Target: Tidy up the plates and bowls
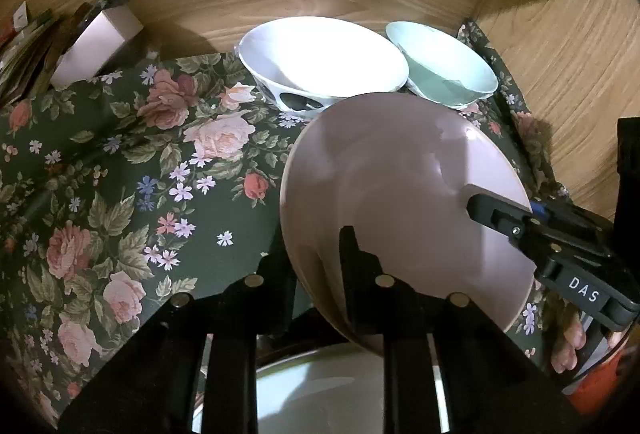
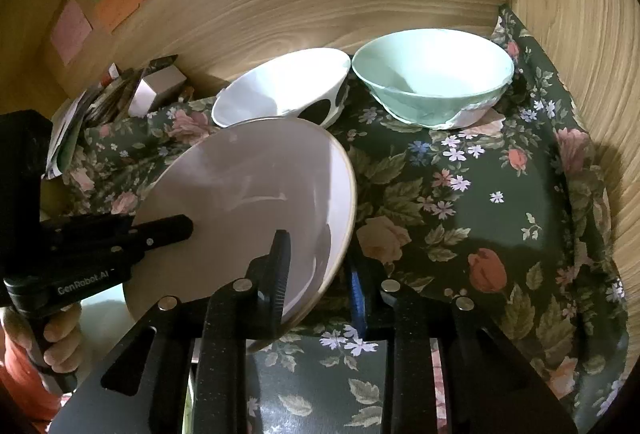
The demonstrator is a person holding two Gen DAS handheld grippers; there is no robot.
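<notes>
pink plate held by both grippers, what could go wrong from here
1. The pink plate is tilted and pinched only at its rim by the left gripper and right gripper; it could slip or twist if the hands move unevenly.
2. Its far edge sits close to the white bowl, and the green bowl stands beside that. Pushing forward could knock them.
3. Another plate lies just below; lowering could clink them together.
</notes>
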